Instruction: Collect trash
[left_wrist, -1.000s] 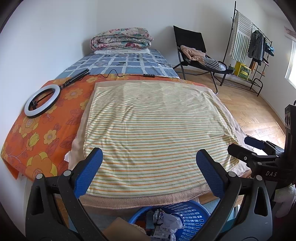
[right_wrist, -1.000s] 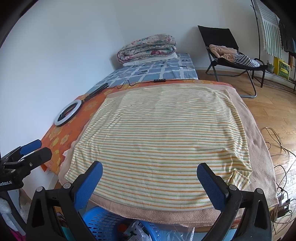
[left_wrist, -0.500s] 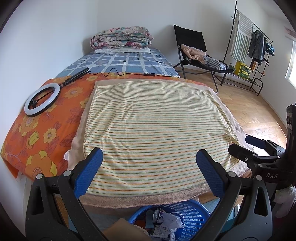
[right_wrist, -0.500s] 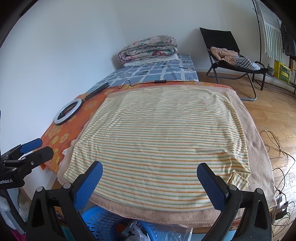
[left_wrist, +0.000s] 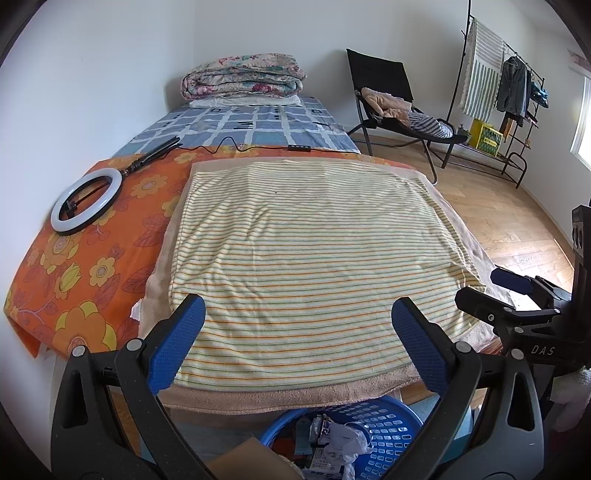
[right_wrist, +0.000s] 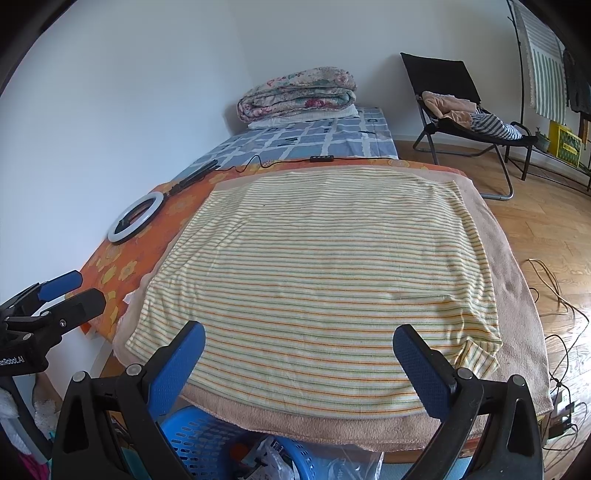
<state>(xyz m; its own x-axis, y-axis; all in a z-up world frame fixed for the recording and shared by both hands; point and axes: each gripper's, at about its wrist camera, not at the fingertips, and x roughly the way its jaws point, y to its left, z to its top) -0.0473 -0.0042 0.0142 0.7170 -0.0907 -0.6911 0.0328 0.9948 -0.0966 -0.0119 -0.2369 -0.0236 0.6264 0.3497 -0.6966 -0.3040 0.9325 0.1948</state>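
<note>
I see both jaws wide, empty: left gripper (left_wrist: 297, 334), right gripper (right_wrist: 298, 360) (blue basket (left_wrist: 384, 421) with trash (left_wrist: 341, 441) below).

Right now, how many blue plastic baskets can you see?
1. The blue plastic basket sits on the floor below the near edge of the striped towel, with crumpled trash inside. Others may be hidden under the bed.

Left claw (left_wrist: 297, 345) spread wide, empty, above striped towel (left_wrist: 310, 254); blue basket (left_wrist: 384, 424) with trash (left_wrist: 341, 441) below.
</note>
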